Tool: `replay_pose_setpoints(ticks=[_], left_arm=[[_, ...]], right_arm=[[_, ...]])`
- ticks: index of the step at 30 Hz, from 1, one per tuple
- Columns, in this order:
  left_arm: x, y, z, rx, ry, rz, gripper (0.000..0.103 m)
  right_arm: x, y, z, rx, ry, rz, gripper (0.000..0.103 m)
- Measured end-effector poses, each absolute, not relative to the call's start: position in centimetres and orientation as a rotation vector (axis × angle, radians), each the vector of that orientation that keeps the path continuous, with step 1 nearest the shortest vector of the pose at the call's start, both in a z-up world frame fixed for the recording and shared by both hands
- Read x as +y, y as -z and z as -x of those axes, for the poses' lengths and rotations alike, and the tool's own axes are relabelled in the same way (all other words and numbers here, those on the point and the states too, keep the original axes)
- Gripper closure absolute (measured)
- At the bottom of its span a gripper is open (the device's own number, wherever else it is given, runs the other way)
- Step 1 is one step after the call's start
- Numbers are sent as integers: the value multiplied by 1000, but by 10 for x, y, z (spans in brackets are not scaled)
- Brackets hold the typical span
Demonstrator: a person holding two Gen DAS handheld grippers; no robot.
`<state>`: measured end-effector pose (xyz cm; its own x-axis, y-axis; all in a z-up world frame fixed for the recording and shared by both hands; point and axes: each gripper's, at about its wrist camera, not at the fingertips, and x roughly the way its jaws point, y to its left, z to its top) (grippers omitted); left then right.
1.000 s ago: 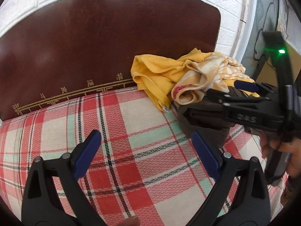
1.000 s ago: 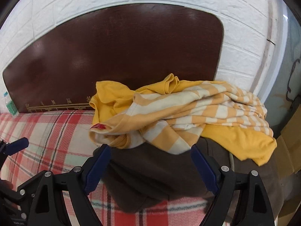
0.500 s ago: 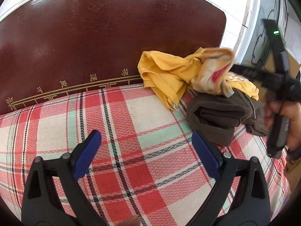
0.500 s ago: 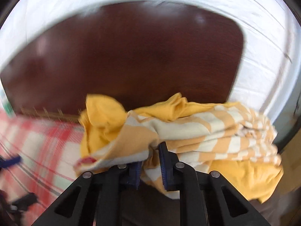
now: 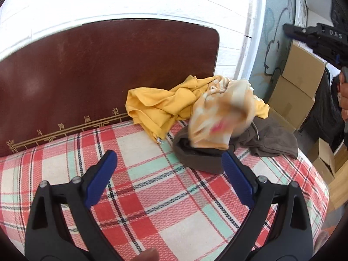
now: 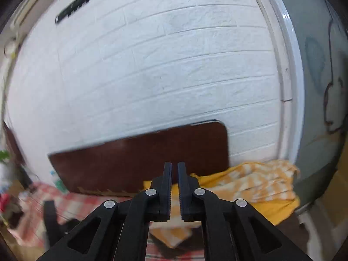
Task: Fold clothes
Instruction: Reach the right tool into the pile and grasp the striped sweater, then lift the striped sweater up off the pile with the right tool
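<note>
With the right gripper (image 6: pixel 174 187) pinched near-closed — whether on cloth we cannot tell — and the left gripper (image 5: pixel 167 174) gaping over the bed (image 5: pixel 152 195), we should lift the striped shirt (image 5: pixel 219 117) clear of the pile.

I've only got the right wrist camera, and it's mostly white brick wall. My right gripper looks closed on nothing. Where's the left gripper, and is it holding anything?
Observer: The left gripper is open and empty, over the plaid bedsheet.
Operator: What is the striped garment lying on?
Observer: Its near end drapes over a dark brown garment with a drawstring. The striped cloth is motion-blurred there.
Operator: Anything beside the bed on the right?
Observer: Stacked cardboard boxes stand just past the bed's right edge.
</note>
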<state>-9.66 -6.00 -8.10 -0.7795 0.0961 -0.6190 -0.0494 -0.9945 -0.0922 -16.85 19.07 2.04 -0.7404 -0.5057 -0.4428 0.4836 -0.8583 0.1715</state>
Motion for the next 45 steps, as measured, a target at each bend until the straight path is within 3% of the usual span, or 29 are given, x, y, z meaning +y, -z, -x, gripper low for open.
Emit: replay_pose_setpoints(ticks=[2,4,7,10,14,15,16,17,18,20,24,27,35,45], left_arm=[[-56,83,94,-99,-2881,1023,6],[-55,88,93,-90,-2879,1041,6],[-58,98,91,-100,-2865,1095,6],[-65,106,87,-126,-2856,1134,6],[-71,114,88,-131,-2856,1165,6],[-72,116,89,-133,-2853,1175,6],[-72,118,89,-131,-2852,1180,6],[-72,118,89,-126,-2850,1183,6],[-72,119,89,-123,-2849,1185,6],[-75,118,86,-135,-2844,1181,6],[-79,114,80,-163,-2834,1160,6],[-74,106,77,-145,-2827,1146,6],[-39,80,63,-69,-2795,1072,6],[-7,52,14,-44,-2715,943,6]], right_arm=[[183,4,175,24,2523,-807,57],[175,42,179,87,2518,-971,46],[172,96,192,-82,2436,-1199,28],[173,136,197,-283,2369,-1334,24],[157,159,199,-313,2346,-1376,23],[152,160,200,-279,2365,-1360,23],[148,159,201,-240,2391,-1338,31],[145,157,201,-199,2421,-1311,61],[145,156,206,-203,2425,-1291,77],[163,150,213,-374,2374,-1253,91],[213,121,211,-729,2300,-1053,93],[246,87,195,-859,2250,-866,93],[293,0,131,-831,2211,-561,94],[285,-110,34,-656,2134,-334,94]])
